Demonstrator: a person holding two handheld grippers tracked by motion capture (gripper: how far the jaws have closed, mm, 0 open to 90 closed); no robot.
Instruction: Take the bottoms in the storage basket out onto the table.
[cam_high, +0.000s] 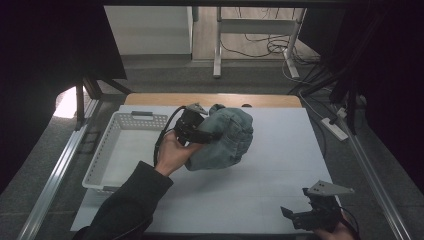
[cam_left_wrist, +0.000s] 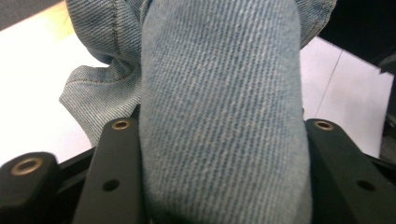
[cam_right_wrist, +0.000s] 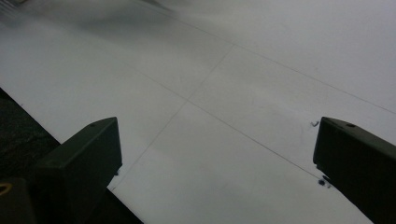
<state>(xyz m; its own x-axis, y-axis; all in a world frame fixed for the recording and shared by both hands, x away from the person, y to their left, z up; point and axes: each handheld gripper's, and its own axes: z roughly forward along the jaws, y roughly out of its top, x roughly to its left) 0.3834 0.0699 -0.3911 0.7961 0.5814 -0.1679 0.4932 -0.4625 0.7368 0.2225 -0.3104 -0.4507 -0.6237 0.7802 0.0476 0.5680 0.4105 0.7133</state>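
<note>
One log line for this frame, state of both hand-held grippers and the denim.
left hand-held gripper: shut on denim garment, beside white basket | right hand-held gripper: open, nothing held, over white table

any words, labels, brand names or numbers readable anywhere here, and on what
None can be read.
The denim garment clamped in the left gripper shows plain weave and seams, no tag or patch.
The white basket, the white table cover and the right gripper bear no print; the cover has only thin lines and small dark specks.
</note>
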